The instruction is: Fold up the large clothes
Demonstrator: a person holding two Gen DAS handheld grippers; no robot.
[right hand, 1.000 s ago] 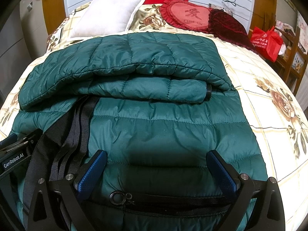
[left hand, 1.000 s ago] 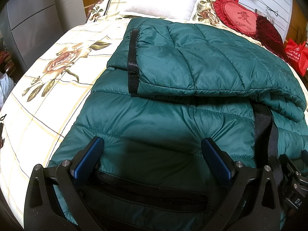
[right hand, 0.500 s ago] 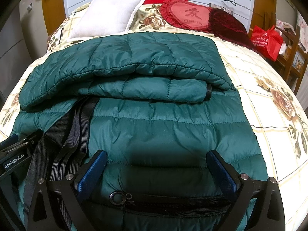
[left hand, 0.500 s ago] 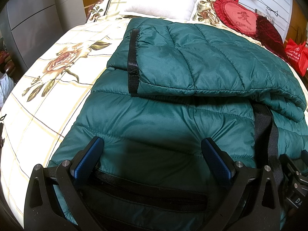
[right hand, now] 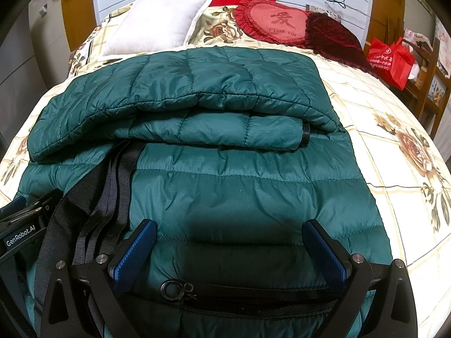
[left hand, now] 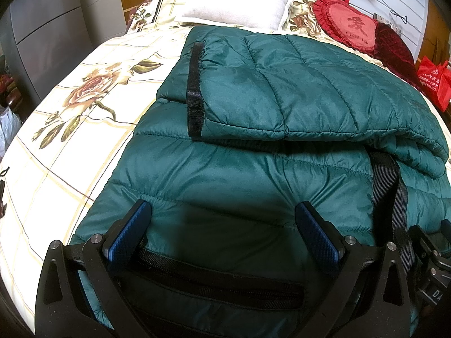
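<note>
Green jacket [left hand: 253,186] lies on bed [left hand: 70,146], sleeves folded across top, L gripper [left hand: 222,225] and R gripper [right hand: 229,242] both spread wide over its near hem by zipper [right hand: 253,295], nothing pinched.

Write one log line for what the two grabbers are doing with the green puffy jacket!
left gripper: open, over hem | right gripper: open, over hem | green down jacket: sleeves folded in, on floral bed sheet
</note>
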